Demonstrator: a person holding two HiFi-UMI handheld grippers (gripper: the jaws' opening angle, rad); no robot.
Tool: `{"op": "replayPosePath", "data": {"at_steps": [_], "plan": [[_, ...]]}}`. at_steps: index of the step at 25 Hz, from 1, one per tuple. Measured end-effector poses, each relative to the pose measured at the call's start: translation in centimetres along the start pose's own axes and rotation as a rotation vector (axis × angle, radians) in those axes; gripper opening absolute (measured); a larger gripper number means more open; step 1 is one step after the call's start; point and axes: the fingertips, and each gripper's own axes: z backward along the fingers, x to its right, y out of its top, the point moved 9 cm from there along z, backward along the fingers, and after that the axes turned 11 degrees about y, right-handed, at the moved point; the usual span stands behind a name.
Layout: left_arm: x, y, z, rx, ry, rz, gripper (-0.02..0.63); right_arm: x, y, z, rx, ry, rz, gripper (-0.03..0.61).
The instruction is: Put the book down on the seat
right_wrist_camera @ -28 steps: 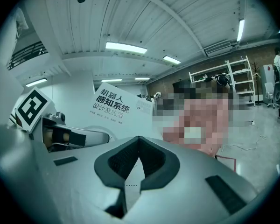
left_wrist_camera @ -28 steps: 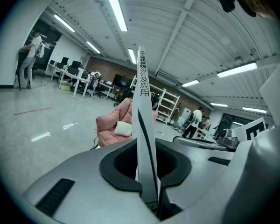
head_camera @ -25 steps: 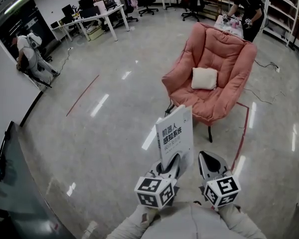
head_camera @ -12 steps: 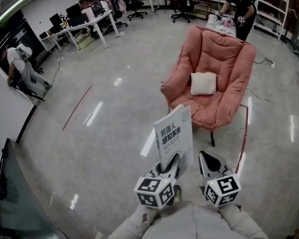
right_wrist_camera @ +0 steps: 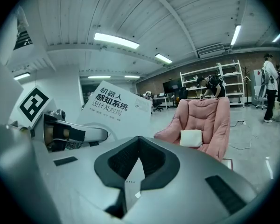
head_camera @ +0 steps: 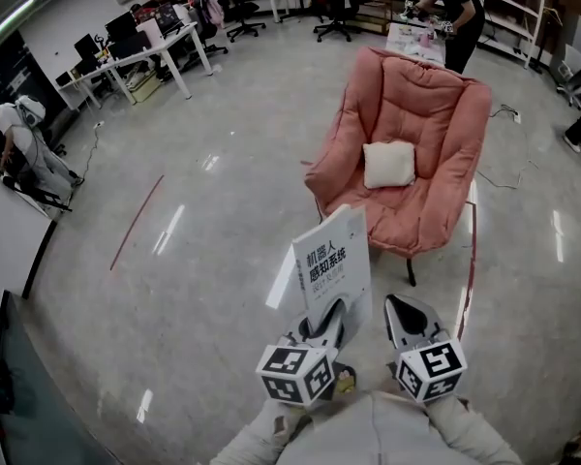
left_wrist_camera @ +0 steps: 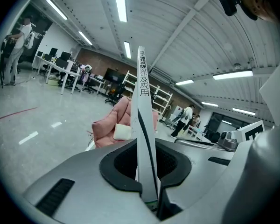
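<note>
The left gripper [head_camera: 331, 310] clamps the white book [head_camera: 332, 264] upright (short of the pink armchair [head_camera: 428, 114]), while the right gripper [head_camera: 403, 306] is closed and empty.

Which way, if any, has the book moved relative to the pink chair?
Yes, slightly. In the head view the book, held by the left gripper, has come closer to the pink chair: its top edge sits nearer the white cushion.

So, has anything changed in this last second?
Only the view: the pink chair and its white cushion have drawn slightly nearer as the person approaches. The left tool still grips the book upright; the right tool stays shut and empty beside it.
</note>
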Motion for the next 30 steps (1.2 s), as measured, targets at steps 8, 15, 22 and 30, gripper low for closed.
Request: {"op": "replayPosePath", "data": {"at_steps": [8, 15, 22, 30], "plan": [[-1.6, 2.1, -1.2, -0.017, -0.020, 0.013, 0.048, -0.5, 1.1, -1.9, -0.025, -0.003, -0.015, 0.005], [-1.7, 4.4, -4.6, -0.031, -0.031, 0.013, 0.048, 2.2, 2.6, -4.3, -0.046, 0.023, -0.033, 0.005], [-1.1, 6.5, -10.1, -0.032, -0.023, 0.022, 0.048, 7.5, 5.0, -7.4, -0.052, 0.043, -0.008, 0.005], [-0.9, 9.2, -17.0, -0.054, -0.017, 0.035, 0.048, 13.4, 6.9, -11.7, -0.098, 0.052, -0.023, 0.005]]}}
